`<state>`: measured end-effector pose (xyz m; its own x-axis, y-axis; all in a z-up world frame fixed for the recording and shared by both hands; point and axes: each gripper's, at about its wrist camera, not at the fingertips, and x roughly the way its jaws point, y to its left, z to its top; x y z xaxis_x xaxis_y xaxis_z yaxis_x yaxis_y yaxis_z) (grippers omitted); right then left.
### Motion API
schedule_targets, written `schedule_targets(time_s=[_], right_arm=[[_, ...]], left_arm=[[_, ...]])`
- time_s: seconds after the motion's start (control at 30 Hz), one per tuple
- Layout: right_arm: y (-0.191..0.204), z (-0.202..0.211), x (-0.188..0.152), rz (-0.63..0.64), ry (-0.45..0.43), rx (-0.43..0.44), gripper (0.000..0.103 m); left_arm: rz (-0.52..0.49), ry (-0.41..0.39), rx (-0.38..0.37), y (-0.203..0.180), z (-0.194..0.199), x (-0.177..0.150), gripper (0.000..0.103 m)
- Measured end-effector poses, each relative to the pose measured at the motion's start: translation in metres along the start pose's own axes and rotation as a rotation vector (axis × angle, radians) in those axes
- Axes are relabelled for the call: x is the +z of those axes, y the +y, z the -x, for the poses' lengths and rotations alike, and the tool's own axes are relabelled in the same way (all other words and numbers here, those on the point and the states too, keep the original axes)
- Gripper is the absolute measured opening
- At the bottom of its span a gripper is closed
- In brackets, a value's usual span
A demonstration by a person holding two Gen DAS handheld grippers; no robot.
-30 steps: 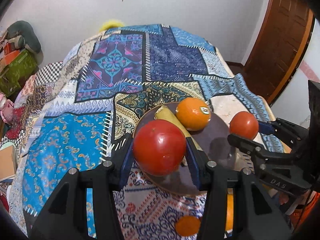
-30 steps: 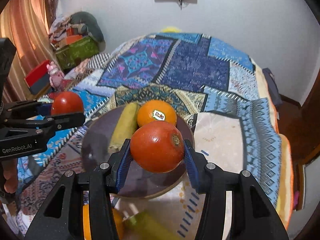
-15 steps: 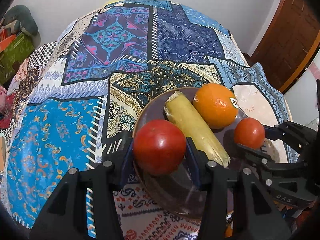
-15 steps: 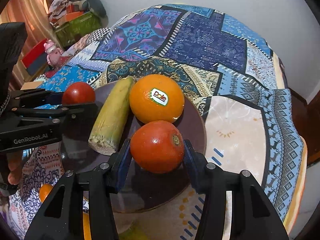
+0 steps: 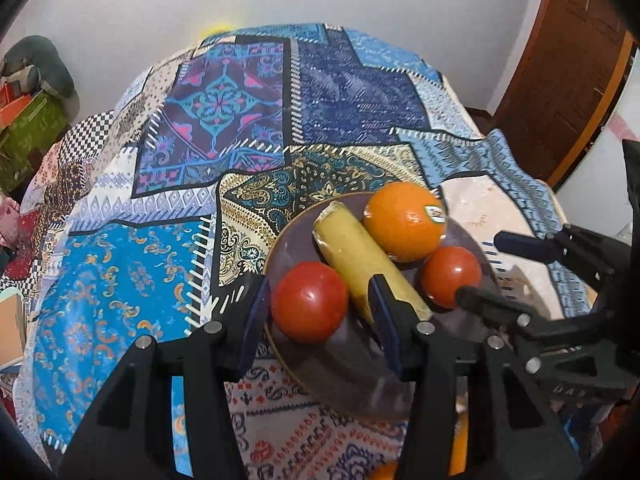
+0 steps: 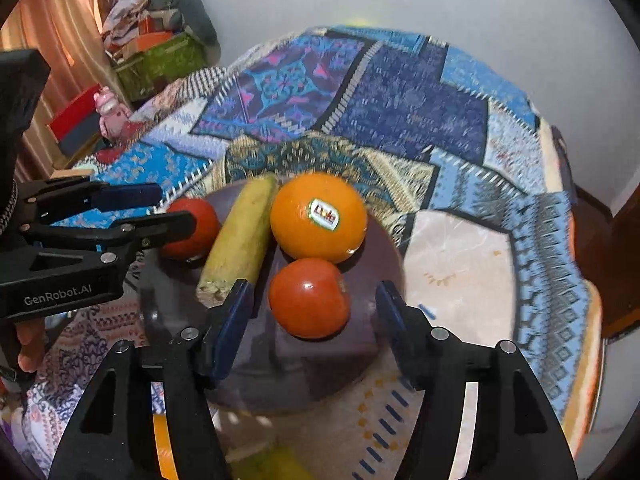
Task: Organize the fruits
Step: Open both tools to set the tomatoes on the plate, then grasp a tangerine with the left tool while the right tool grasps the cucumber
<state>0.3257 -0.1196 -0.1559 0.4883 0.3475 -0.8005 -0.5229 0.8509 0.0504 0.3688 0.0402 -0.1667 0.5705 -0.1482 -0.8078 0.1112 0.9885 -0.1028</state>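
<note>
A dark round plate [image 5: 352, 376] [image 6: 384, 248] lies on the patchwork cloth. On it are an orange with a sticker [image 5: 404, 222] [image 6: 318, 218], a yellow banana piece [image 5: 360, 264] [image 6: 240, 238] and two red tomatoes. My left gripper [image 5: 318, 306] is open around the left tomato [image 5: 310, 307] [image 6: 192, 228], which rests on the plate with small gaps to the pads. My right gripper [image 6: 314, 306] is open wide around the right tomato [image 6: 307, 298] [image 5: 450, 276], which also rests on the plate, beside the orange.
More orange and yellow-green fruit [image 6: 276, 464] lies on the cloth below the plate, near my grippers. The table's right edge [image 6: 588, 320] drops off by a brown door [image 5: 560, 64]. Boxes and clutter [image 6: 156, 56] stand at the left.
Both grippers have come down to the plate and opened. Each tomato has been let go and now rests on the plate.
</note>
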Motion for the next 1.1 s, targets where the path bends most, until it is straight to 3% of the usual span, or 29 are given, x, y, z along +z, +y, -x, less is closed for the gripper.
schedule_targets(time_s=[0.23, 0.47, 0.8, 1.1], right_arm=[[-0.004, 0.055, -0.015, -0.004, -0.104, -0.027, 0.065], [-0.014, 0.09, -0.051, -0.046, -0.111, -0.026, 0.065], [-0.018, 0.067, -0.111, -0.113, 0.015, 0.033, 0.065], [-0.02, 0.049, -0.113, -0.1, 0.054, 0.054, 0.065]], left_arm=[[-0.023, -0.047, -0.027, -0.007, 0.05, -0.014, 0.051], [-0.076, -0.044, -0.026, -0.017, 0.079, -0.046, 0.052], [-0.054, 0.063, -0.062, -0.02, 0.071, -0.104, 0.054], [-0.04, 0.123, -0.101, -0.03, 0.051, -0.119, 0.054]])
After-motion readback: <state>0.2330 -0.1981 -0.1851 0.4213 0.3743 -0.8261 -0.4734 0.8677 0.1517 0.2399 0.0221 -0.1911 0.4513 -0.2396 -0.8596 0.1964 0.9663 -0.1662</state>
